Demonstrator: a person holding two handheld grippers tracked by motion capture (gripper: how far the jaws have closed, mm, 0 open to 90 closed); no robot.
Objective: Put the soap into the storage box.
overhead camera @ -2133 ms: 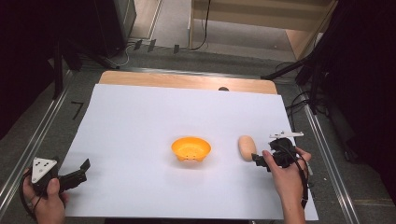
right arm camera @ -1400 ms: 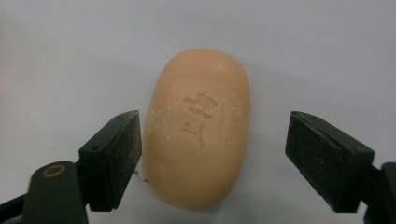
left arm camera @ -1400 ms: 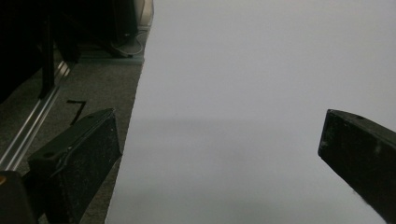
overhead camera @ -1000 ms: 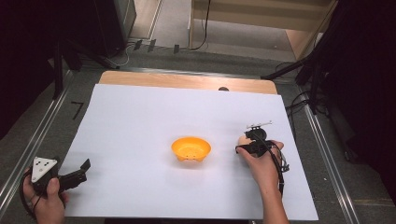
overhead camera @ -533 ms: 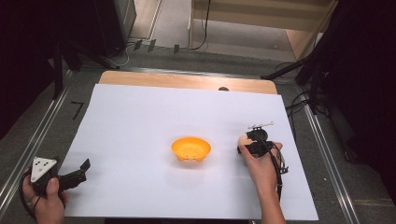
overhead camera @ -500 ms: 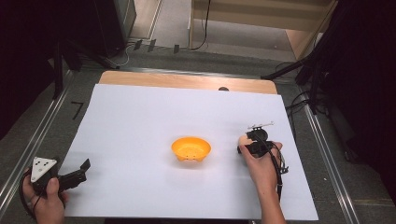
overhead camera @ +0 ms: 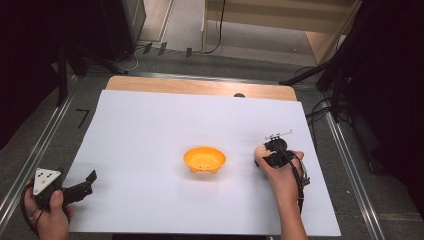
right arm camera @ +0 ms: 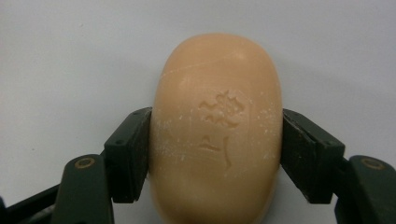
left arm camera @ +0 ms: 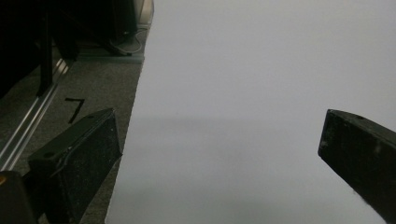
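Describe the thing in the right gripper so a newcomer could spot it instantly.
On the white sheet covering the table, look right of the orange bowl at its middle. There the right gripper has its jaws shut on a bar of soap. It is a pale peach rounded oval with an emblem stamped into its face, duller than the bowl.

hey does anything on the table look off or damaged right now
Nothing stands out. The soap is whole, clamped squarely by the right gripper; pale flecks mark its face. The orange bowl sits upright on the white sheet.

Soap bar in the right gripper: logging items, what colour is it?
Pale peach-orange soap bar, best in the right gripper view.
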